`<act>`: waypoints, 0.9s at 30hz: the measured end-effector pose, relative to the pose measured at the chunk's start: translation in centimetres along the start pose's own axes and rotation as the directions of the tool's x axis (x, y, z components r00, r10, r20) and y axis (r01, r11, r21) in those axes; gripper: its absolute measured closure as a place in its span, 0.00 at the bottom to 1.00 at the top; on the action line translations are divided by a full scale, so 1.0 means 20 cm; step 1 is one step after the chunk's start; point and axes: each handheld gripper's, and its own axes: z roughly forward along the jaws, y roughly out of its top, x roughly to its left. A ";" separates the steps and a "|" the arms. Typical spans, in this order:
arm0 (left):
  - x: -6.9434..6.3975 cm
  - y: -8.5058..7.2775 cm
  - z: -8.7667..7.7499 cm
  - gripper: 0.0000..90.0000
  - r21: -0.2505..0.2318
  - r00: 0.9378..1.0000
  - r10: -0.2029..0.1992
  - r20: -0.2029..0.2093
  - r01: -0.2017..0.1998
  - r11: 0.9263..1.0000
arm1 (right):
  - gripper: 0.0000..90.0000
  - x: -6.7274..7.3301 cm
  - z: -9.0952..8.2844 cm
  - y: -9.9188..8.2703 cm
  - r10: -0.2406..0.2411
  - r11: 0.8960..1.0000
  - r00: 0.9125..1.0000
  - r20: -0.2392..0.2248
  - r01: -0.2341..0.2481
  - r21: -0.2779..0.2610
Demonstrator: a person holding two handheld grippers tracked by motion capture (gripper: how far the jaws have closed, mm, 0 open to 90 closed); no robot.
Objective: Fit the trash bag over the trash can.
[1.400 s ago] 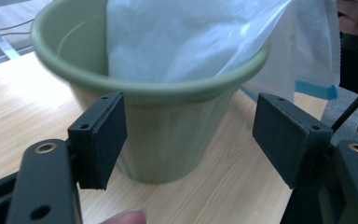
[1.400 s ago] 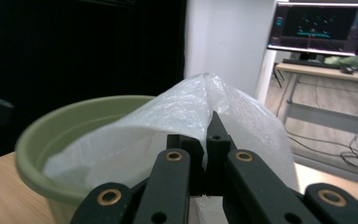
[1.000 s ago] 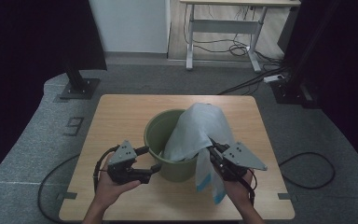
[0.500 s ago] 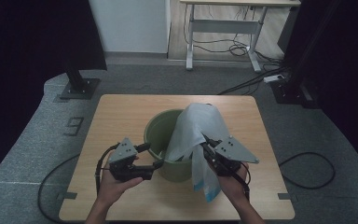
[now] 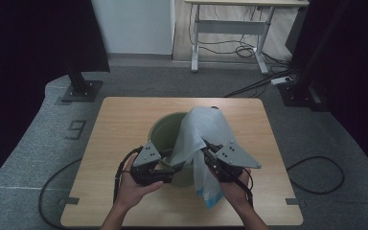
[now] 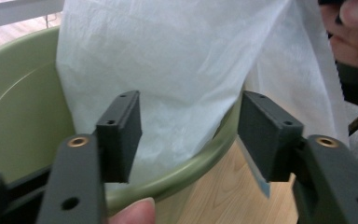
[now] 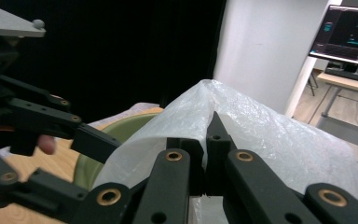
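Bag (image 5: 199,136), white plastic w/ blue edge at its lower end, is draping over the near-right rim of the green bucket (image 5: 165,134) in the centre of the high view, one end hanging down outside the bucket toward the bottom of the frame. Going left to right: left hand-held gripper (image 5: 168,167) is sitting lower-left of centre, at the bucket's near rim; in the left gripper view its jaws have just been closing but are standing spread, w/ the bag (image 6: 177,70) and the rim of the bucket (image 6: 23,116) between them, pads not pressing on either. Right hand-held gripper (image 5: 207,152) is sitting just right of centre, beside the hanging part of the bag; in the right gripper view its jaws are pressed together, pinching a fold of the bag (image 7: 261,126), w/ the left hand-held gripper (image 7: 95,140) at mid-left. Bucket is standing on the wooden table (image 5: 124,115).
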 end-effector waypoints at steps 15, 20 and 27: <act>0.01 0.01 0.05 0.81 0.000 0.997 -0.032 0.071 0.032 0.999 | 0.91 -0.01 -0.04 -0.07 0.042 0.999 0.997 -0.066 -0.044 -0.022; 0.03 0.01 0.05 0.85 0.002 0.996 -0.057 0.065 0.057 0.998 | 0.74 0.00 -0.09 -0.13 0.040 0.998 0.997 -0.063 -0.042 -0.037; 0.06 0.01 0.04 0.90 -0.015 0.993 -0.103 0.054 0.104 0.994 | 0.50 0.07 -0.24 -0.27 0.068 0.995 0.998 -0.015 -0.069 -0.066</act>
